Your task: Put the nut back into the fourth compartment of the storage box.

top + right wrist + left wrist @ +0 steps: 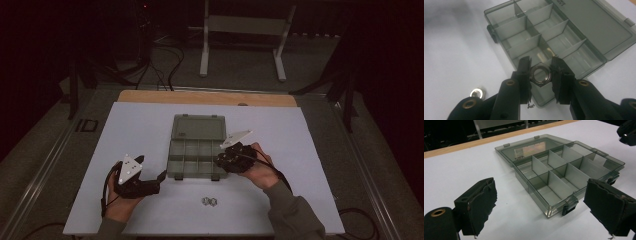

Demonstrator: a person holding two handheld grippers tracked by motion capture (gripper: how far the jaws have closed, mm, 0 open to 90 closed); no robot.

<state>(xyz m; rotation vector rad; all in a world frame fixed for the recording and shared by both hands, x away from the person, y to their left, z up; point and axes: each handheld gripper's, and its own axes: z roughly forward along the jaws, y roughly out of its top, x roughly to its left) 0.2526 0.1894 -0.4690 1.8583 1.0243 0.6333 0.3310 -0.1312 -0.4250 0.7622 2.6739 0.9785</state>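
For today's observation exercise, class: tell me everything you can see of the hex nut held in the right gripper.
The hex nut is a shiny, silvery metal ring with six flat sides and a round hole through its middle. It is clamped between the two black padded jaws of the right gripper, which press on opposite sides. Its hole faces the camera. It is held above the near edge of the open, smoky-grey compartment box, clear of the table.

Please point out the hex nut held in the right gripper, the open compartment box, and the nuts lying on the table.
hex nut (540, 74): right gripper view, on its metal ring.
compartment box (548, 180): left gripper view, on a divider wall.
nuts on the table (209, 201): high view, on the pair.
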